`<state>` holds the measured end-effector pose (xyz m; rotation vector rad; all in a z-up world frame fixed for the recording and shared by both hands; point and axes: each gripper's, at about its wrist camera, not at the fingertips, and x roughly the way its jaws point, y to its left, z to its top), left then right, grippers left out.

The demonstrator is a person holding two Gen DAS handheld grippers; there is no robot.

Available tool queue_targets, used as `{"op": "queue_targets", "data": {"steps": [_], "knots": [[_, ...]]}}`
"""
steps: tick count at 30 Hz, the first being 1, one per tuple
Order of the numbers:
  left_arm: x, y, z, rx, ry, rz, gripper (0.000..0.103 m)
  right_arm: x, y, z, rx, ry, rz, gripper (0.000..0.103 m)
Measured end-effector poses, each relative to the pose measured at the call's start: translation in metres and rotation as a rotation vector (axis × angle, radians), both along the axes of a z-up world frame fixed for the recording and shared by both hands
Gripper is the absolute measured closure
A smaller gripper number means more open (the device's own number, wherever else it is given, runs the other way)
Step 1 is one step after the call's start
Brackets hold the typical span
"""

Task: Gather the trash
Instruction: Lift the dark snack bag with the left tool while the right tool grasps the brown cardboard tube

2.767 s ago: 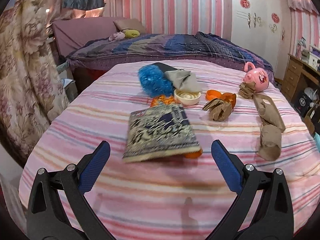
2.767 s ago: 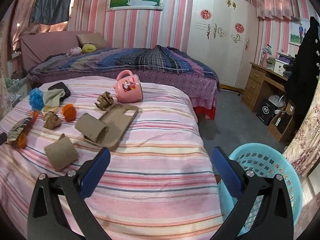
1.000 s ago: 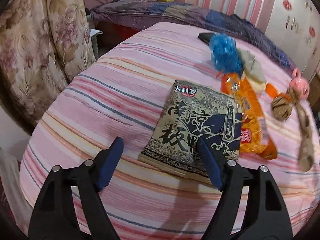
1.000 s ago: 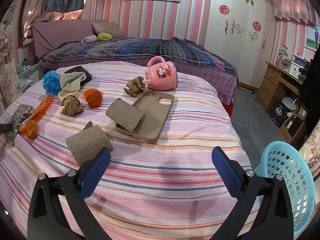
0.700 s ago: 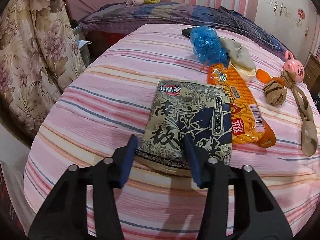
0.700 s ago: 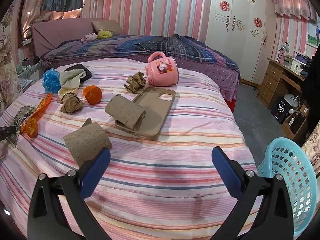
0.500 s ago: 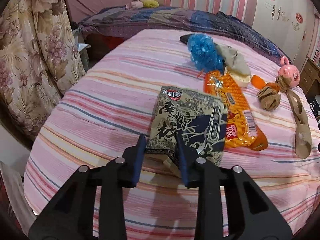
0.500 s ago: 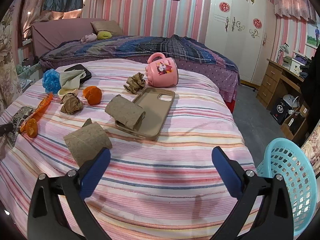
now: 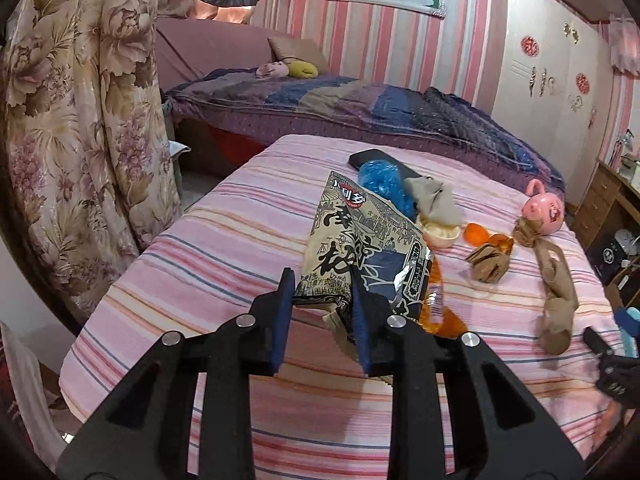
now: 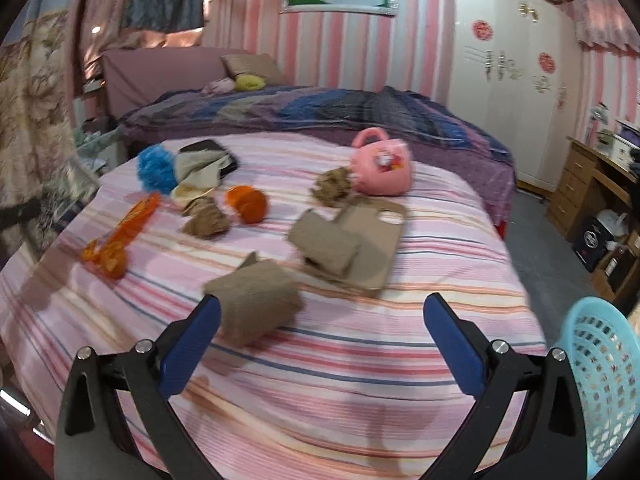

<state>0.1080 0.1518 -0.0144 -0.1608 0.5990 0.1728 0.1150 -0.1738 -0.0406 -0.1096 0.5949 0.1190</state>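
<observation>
Crinkled black-and-cream snack packet (image 9: pixel 360 248) hangs pinched in left claw (image 9: pixel 322 304).

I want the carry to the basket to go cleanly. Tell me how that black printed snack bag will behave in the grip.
The snack bag, pinched at its bottom edge by the left gripper, is creased there, so it is probably thin and floppy. Its foil looks glossy, so it may slip. It rises off the bed from one edge pinch, so it is likely light.
</observation>
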Motion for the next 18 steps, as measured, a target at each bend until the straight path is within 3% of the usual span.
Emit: {"op": "queue_targets", "data": {"steps": [6,11,13,18], "knots": [[0.006,-0.009,-0.005,0.023,0.029,-0.01,0.077,0.021,0.013,-0.01,-0.006,0.071,0.043,0.009],[0.009,-0.014,-0.005,0.015,0.029,-0.02,0.077,0.032,0.017,-0.019,0.008,0.138,0.084,0.043],[0.011,-0.019,-0.005,0.023,0.029,-0.026,0.077,0.032,0.018,-0.02,0.02,0.147,0.107,0.052],[0.011,-0.033,-0.004,0.054,0.021,-0.035,0.077,0.027,0.019,-0.019,0.012,0.129,0.122,0.056]]}}
